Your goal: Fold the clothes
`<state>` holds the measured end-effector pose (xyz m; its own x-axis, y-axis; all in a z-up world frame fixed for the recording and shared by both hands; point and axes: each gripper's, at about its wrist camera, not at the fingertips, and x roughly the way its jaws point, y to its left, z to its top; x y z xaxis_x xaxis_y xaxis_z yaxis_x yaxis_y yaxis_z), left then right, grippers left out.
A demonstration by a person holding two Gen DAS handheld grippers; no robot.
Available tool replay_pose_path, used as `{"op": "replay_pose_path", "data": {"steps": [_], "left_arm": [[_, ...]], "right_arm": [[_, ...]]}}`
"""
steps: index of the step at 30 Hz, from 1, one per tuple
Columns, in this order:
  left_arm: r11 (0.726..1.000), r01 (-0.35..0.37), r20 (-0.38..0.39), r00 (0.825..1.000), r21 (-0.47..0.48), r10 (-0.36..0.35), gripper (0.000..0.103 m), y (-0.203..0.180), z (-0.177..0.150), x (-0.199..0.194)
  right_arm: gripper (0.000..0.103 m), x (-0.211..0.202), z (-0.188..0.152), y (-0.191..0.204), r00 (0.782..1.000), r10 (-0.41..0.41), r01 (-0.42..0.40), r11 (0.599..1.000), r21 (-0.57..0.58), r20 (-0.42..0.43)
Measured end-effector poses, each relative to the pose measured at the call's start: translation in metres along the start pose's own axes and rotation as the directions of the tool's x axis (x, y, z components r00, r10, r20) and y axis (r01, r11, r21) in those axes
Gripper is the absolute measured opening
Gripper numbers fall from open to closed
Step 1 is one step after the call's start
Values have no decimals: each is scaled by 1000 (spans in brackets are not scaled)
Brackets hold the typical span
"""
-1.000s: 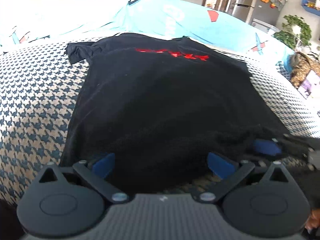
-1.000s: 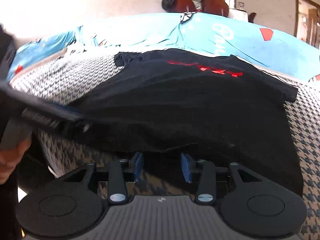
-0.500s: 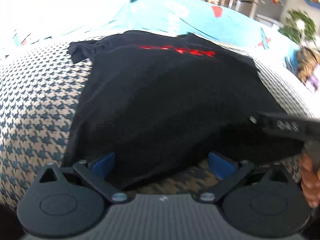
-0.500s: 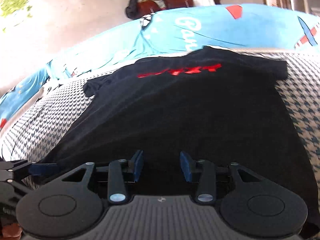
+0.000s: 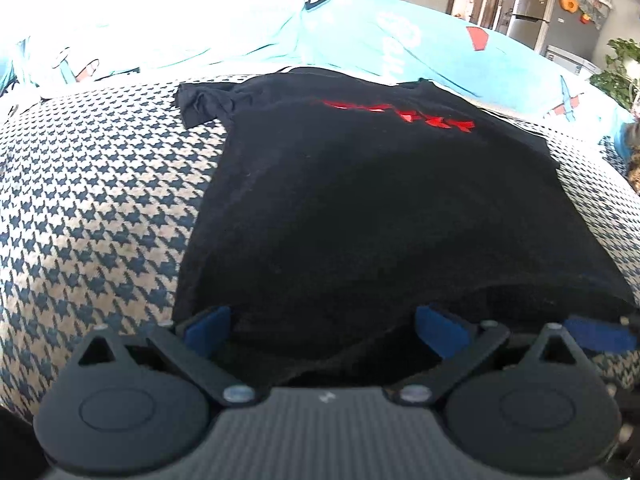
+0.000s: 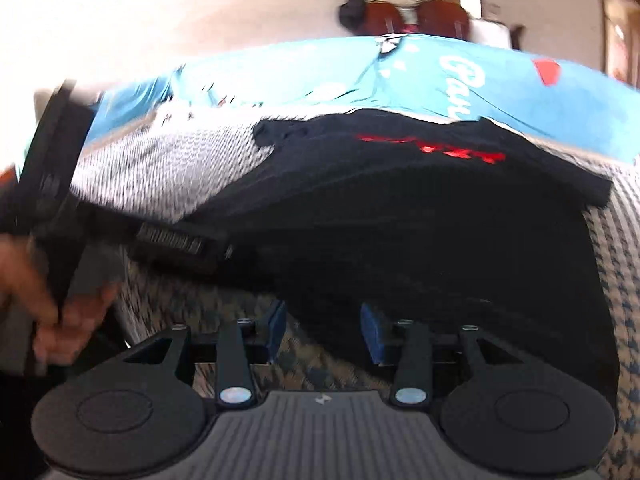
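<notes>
A black T-shirt (image 5: 380, 200) with a red print lies flat on a houndstooth cover (image 5: 100, 200), hem towards me. My left gripper (image 5: 324, 328) stands wide open at the hem's left part, the cloth lying loose between its blue pads (image 5: 208, 328). In the right wrist view the same T-shirt (image 6: 420, 220) fills the middle. My right gripper (image 6: 324, 332) is open at a narrower gap, low at the hem, with houndstooth cover showing between its pads. The left gripper (image 6: 176, 240) reaches in from the left, held by a hand (image 6: 52, 300). A blue pad of the right gripper (image 5: 600, 338) shows at the hem's right end.
A teal garment (image 5: 360, 40) with white lettering is spread behind the T-shirt, touching its collar end. Bare houndstooth cover (image 6: 624, 260) lies on both sides of the shirt. Chairs draped with clothes (image 6: 408, 4) stand at the far wall; a fridge (image 5: 560, 20) and plant (image 5: 620, 76) at far right.
My right gripper swung up over the shirt half a second ago and has come back down to the hem. My left gripper has edged closer to the hem; its jaws stayed wide.
</notes>
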<state>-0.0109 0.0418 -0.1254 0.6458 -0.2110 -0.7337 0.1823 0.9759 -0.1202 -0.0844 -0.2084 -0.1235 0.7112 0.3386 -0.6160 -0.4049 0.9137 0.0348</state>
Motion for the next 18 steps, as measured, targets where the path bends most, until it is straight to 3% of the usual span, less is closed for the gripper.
{"op": "replay_pose_path", "data": {"steps": [6, 14, 15, 17, 18], "left_arm": [[999, 17, 0, 1000, -38, -17, 103, 7, 4, 2], [998, 24, -1, 1000, -53, -24, 103, 9, 5, 2], [998, 25, -1, 1000, -54, -25, 103, 9, 5, 2], [998, 30, 0, 1000, -62, -30, 103, 11, 5, 1], [997, 33, 1, 999, -67, -33, 103, 11, 5, 1]], "right_arm": [[42, 15, -7, 11, 998, -50, 48, 996, -81, -31], [40, 21, -13, 18, 995, -102, 102, 988, -117, 4], [34, 21, -12, 17, 995, -103, 103, 989, -109, 6], [12, 20, -10, 14, 994, -107, 107, 990, -89, 9], [9, 20, -9, 12, 994, -109, 109, 991, -78, 8]]}}
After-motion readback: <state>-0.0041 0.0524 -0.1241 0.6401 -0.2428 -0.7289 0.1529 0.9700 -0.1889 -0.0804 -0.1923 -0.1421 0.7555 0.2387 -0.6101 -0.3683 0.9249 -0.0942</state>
